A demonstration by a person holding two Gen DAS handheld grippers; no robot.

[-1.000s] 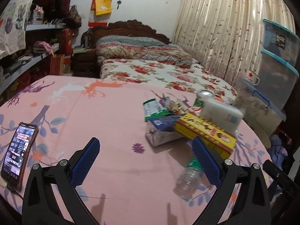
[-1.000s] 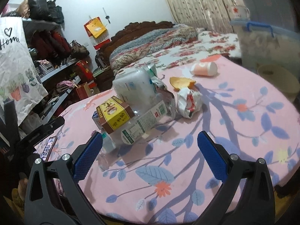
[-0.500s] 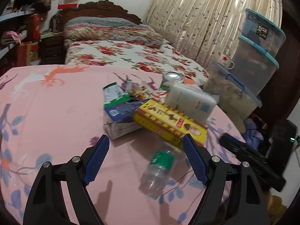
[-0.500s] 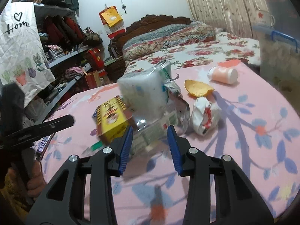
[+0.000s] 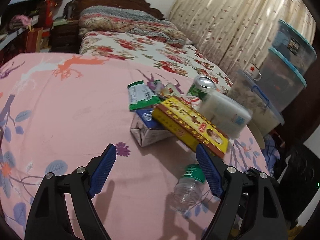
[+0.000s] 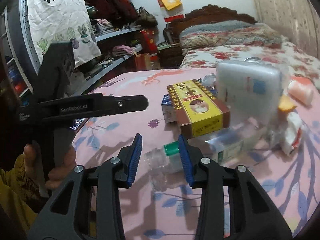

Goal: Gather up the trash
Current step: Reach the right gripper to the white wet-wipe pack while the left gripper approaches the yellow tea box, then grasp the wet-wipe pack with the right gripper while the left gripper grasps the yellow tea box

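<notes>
Right claw, half-closed and empty, frames the bottle; centre it before squeezing. Left claw wide, empty.

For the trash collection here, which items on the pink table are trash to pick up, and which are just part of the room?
Trash: clear plastic bottle, yellow carton, green wrapper, drink can, crumpled white wrapper.

Room: bed, curtain, storage bins, shelves.
</notes>
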